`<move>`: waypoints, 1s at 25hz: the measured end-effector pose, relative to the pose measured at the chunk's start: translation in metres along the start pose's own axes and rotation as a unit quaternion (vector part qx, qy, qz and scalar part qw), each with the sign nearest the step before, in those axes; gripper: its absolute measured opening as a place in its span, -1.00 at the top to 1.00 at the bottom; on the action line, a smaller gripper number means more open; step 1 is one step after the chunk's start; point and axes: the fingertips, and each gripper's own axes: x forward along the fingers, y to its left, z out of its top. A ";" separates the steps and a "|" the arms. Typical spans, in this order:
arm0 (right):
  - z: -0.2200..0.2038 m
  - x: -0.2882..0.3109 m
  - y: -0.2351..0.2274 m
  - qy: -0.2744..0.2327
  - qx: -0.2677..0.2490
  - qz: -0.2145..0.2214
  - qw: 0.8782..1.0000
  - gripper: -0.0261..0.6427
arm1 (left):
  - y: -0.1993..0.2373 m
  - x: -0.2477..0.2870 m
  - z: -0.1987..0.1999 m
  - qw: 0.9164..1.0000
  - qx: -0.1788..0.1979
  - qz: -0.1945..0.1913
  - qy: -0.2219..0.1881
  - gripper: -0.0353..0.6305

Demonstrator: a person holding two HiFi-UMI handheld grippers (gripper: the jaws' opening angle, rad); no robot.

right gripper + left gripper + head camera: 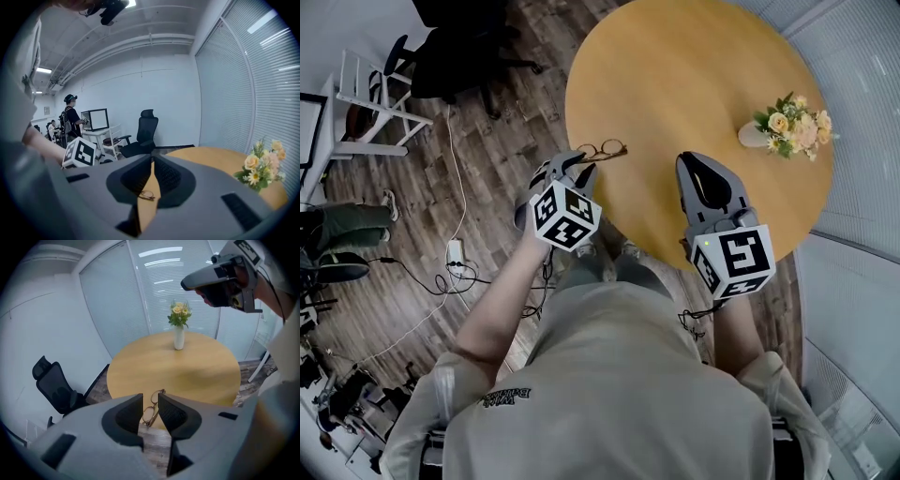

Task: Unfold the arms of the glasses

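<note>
My left hand-held gripper (150, 401) has its jaws a little apart, with a narrow gap between them, and it grips nothing. Through this gap I see the glasses (152, 409), which lie just beyond the jaw tips on the round tabletop (675, 84), very near to its edge on my side. In the head view the tips of this hand-held gripper are just beside the glasses, but I cannot tell if they touch the frame. I also cannot see clearly how the arms of the glasses lie. My right hand-held gripper (152, 161) has its jaws together at the tips and is empty. It hangs over the tabletop, well apart from the glasses and to the right of them, and its own view looks across the wood toward them. Farther away, near the opposite side of the tabletop, stands a white vase with flowers (787, 124), upright. Beyond the tabletop there is a black office chair (54, 387) on the wooden floor (487, 169), and a white cable (455, 187) runs over this floor at my left.
</note>
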 end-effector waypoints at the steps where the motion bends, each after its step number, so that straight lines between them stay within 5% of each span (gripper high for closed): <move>1: -0.001 0.001 -0.001 0.001 0.004 0.001 1.000 0.80 | -0.001 0.008 -0.003 1.000 0.002 -0.002 0.006 0.59; 14: -0.031 0.024 -0.011 0.033 0.023 0.014 0.999 0.80 | -0.014 0.092 -0.047 0.994 0.062 -0.036 0.086 0.59; 25: -0.063 0.042 -0.008 0.059 0.043 0.027 0.997 0.80 | -0.014 0.123 -0.065 0.988 0.102 -0.028 0.109 0.59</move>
